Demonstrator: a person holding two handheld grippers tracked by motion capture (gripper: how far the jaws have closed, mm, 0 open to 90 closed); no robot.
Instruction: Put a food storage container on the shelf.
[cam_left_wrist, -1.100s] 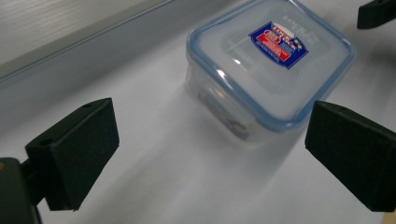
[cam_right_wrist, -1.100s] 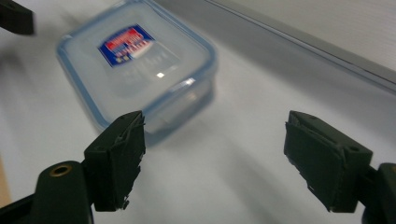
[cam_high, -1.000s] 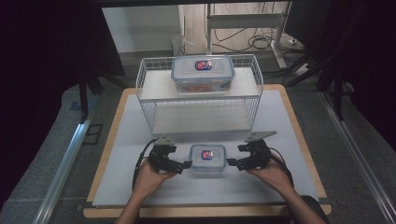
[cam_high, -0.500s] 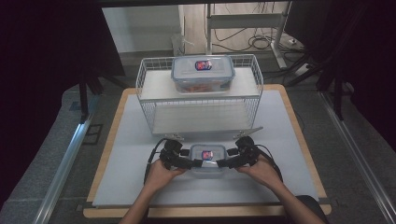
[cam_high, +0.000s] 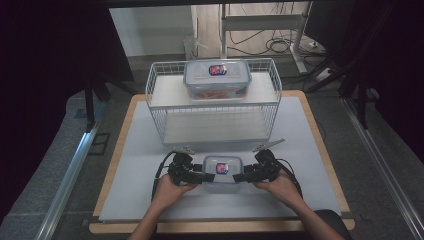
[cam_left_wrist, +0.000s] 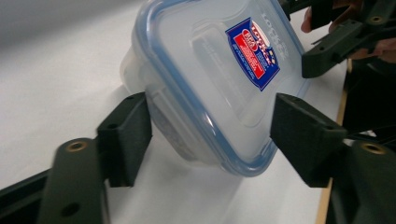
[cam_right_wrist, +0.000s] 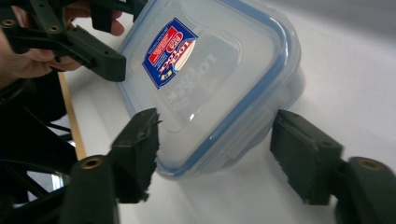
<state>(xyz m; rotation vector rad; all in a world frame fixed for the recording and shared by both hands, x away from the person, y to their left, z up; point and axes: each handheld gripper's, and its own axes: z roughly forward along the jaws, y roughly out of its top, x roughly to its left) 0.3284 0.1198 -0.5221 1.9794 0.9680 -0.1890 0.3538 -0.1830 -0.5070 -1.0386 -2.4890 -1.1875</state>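
Box (cam_high: 222, 172) btwn left gripper (cam_high: 197, 176) – right gripper (cam_high: 241, 176), jaws closing

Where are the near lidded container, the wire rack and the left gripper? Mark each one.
near lidded container (cam_high: 222, 170), high view, on its clear lid beside the label.
wire rack (cam_high: 161, 127), high view, on its left side wall.
left gripper (cam_left_wrist: 212, 133), left gripper view, midway between its two black fingertips.

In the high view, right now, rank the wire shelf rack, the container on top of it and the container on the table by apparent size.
1. Wire shelf rack, clearly largest.
2. Container on the rack's top shelf.
3. Container on the table, which looks smaller although it lies nearer the camera; each hand-held gripper hides a little of one end, so its full length is unsure.
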